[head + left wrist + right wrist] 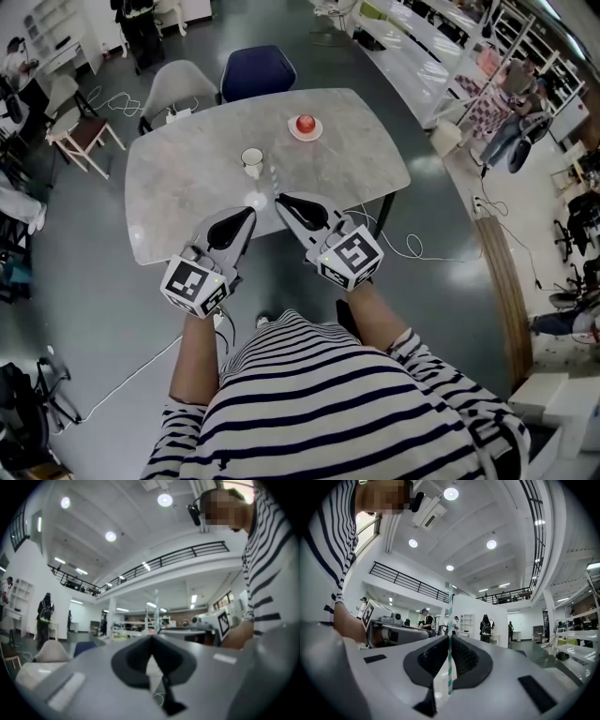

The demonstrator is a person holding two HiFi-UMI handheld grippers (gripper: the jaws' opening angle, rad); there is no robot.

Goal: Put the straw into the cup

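Tongs, head view: left tongs (249, 216) and right tongs (281, 200) are close together over the table (169, 187) front edge. The straw (274, 178) is a faint thin line rising from the right tips. The cup (252, 161) stands upright just beyond.
Left gripper view: tips pressed together, nothing between.
Right gripper view: tips pinch the striped straw, upright, lower end blurred.

Big open lab/office w/ mezzanine railing (187, 555) (workbenches (422, 42) alongside).
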